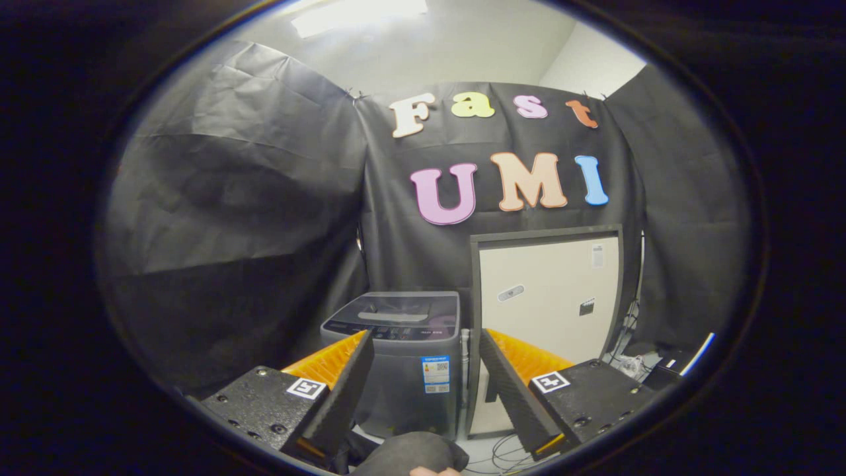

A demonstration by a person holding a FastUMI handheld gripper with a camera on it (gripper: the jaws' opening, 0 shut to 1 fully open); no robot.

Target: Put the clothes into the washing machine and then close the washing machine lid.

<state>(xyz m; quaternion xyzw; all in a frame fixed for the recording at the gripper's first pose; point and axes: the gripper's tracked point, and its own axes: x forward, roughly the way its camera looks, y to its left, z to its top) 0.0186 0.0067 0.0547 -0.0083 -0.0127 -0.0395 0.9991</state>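
Fingers spread, empty; washing machine beyond them, lid down. Risk: loading blocked unless lid lifted first.

Grey washing machine upright, lid seemingly shut.

We see black cloth hung in creased panels as the booth's wall, and above it a white ceiling with a bright light panel. Against the cloth stands a tall cream panel in a dark frame (a few small stickers dot its face). Low beside that panel, loose cables trail over a pale floor.
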